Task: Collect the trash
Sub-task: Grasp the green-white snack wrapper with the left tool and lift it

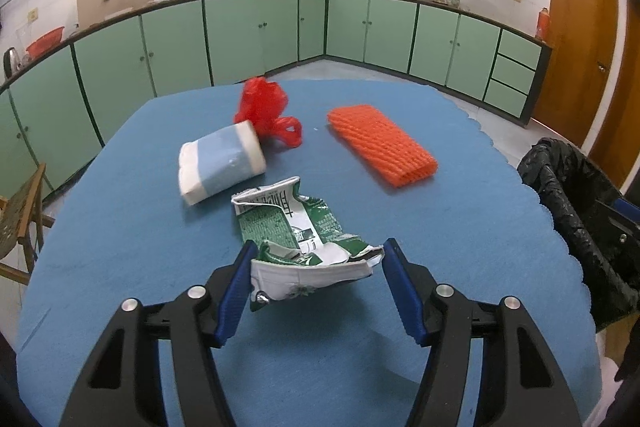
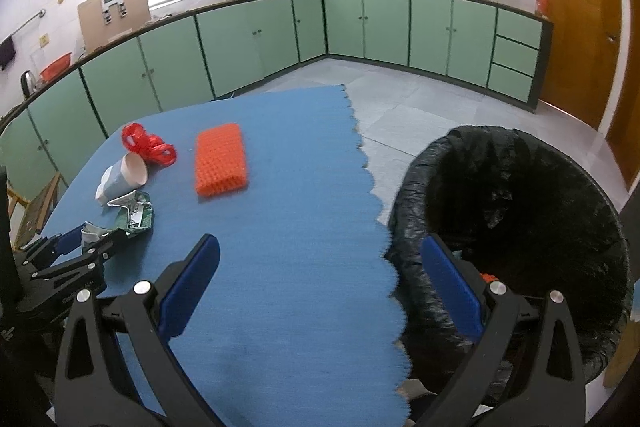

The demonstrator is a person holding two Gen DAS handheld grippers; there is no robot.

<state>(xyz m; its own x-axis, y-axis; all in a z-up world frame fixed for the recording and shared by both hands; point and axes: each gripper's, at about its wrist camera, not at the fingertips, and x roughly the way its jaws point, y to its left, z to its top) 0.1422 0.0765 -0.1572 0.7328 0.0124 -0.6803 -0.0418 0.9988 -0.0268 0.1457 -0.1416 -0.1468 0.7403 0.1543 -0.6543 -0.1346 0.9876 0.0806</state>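
Note:
A crumpled green-and-white wrapper lies near the front of the blue-clothed table. My left gripper is shut on its near end, both blue pads against the paper. Behind it lie a flattened blue-and-white paper cup, a red plastic bag and an orange foam net. In the right wrist view the same wrapper, cup, bag and net sit to the left. My right gripper stands open and empty over the table's right edge, beside the black-lined bin.
The bin stands off the table's right side, with something orange inside it. A wooden chair is at the table's left. Green cabinets line the far walls, and grey floor lies beyond the scalloped cloth edge.

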